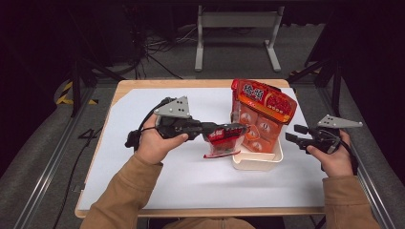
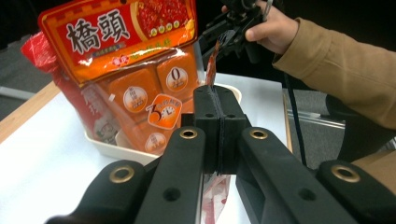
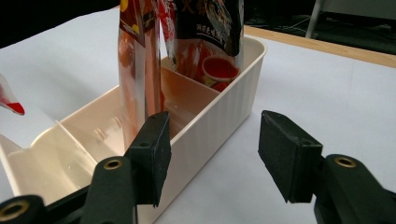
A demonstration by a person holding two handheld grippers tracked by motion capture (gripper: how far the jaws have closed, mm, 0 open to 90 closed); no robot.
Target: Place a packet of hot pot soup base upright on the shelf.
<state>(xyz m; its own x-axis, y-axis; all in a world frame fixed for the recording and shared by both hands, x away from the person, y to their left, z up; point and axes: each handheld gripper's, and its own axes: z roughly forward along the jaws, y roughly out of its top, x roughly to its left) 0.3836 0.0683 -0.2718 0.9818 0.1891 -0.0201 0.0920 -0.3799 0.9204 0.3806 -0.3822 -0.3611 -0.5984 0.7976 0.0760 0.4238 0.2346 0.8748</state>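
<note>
Left tongs (image 1: 232, 129) clamping red sachet (image 1: 223, 140), right tongs (image 1: 292, 132) agape, empty

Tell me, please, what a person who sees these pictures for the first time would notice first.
The big orange packet with large Chinese characters stands upright in the cream divided bin at the table's right side. Just left of it, the left hand-held gripper is shut on a small red sachet, held above the white table cover.

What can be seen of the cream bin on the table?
The cream bin is a ribbed, plastic-looking, open-topped box with inner dividers. It stands upright on the white table cover, toward its right side. A large orange packet stands in its far end, with a second packet behind it; the near compartments look empty. Neither gripper touches it.
</note>
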